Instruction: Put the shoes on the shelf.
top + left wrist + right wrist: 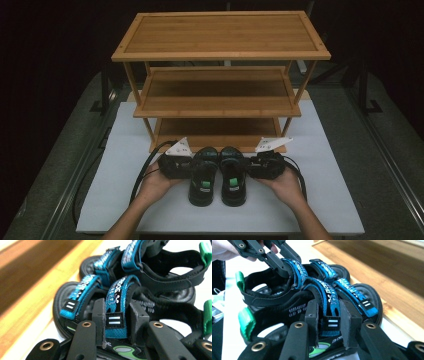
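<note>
Two black sandals with blue straps and green heel tabs lie side by side on the white table, in front of the rack. In the high view my left gripper point(191, 165) meets the left sandal point(203, 182) from its left side. My right gripper point(251, 165) meets the right sandal point(233, 182) from its right side. My left gripper point(116, 316) has its jaws shut across the left sandal's point(75, 296) blue instep strap. My right gripper point(329, 315) clamps the same strap on the right sandal point(354, 293). Beyond it, the left gripper point(283, 266) holds the left sandal point(262, 298).
A three-tier bamboo shoe rack point(220, 35) stands just behind the sandals, its bottom shelf point(215, 127) closest to their toes. The white table top point(120, 200) has bare room at both sides. Cables point(142, 175) trail from the grippers. Dark floor surrounds the table.
</note>
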A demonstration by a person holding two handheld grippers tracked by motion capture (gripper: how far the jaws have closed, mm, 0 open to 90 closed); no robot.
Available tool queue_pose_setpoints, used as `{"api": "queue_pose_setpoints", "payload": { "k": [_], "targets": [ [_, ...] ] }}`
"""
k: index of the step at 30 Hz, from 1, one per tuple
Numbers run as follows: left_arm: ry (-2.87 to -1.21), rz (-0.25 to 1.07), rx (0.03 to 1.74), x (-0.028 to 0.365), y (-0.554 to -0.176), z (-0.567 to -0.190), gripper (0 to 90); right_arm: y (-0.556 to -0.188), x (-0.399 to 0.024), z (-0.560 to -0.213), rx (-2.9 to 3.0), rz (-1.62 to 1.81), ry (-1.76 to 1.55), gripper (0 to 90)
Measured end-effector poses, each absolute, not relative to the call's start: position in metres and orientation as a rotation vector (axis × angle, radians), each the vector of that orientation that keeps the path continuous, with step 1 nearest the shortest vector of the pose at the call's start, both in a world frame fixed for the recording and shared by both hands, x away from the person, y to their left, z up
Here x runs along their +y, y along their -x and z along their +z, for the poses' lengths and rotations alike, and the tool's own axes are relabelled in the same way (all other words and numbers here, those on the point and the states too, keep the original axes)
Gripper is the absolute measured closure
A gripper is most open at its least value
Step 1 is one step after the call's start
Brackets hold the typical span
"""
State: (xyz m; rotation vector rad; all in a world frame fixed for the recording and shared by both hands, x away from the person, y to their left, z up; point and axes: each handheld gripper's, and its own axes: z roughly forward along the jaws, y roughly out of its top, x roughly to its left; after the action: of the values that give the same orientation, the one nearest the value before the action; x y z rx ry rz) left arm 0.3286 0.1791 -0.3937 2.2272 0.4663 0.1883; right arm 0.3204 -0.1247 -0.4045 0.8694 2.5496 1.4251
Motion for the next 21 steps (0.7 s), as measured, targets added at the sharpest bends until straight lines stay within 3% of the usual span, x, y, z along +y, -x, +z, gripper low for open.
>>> {"api": "queue_pose_setpoints", "payload": {
  "k": [21],
  "targets": [
    [-2.101,0.396,0.521,0.164,-0.385,-0.389,70.7,-0.371,-0.121,-0.393,2.331,1.426,-0.884,69.9]
  ]
}}
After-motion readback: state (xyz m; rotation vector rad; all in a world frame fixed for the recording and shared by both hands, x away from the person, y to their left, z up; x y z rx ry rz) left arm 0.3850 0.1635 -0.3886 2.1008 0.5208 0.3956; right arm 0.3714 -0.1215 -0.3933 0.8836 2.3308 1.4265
